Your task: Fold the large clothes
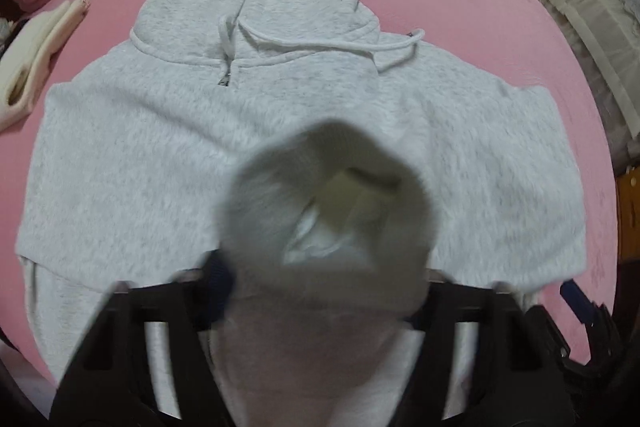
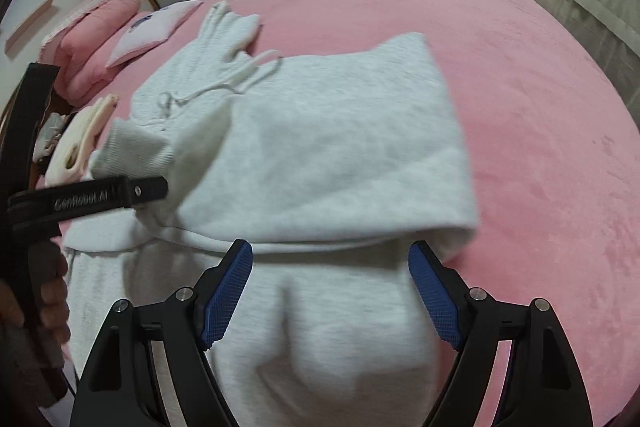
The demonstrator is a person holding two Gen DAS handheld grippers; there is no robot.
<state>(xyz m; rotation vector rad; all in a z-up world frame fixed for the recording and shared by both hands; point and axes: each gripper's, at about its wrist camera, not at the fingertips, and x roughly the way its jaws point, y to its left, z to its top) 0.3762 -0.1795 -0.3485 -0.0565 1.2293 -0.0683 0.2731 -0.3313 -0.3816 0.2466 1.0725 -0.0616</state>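
A light grey fleece hoodie [image 1: 248,131] lies flat on a pink plush bedspread [image 2: 520,99], hood [image 1: 272,7] at the far end, its right side folded over the body. The left gripper [image 1: 320,283] is closed on the hoodie's ribbed grey cuff [image 2: 128,151], lifting the sleeve. The right gripper [image 2: 330,291] hovers over the near hem, blue pads [image 2: 228,291] spread wide, holding nothing. A folded cream garment [image 1: 28,67] and pink pillows [image 2: 96,43] lie at the far left.
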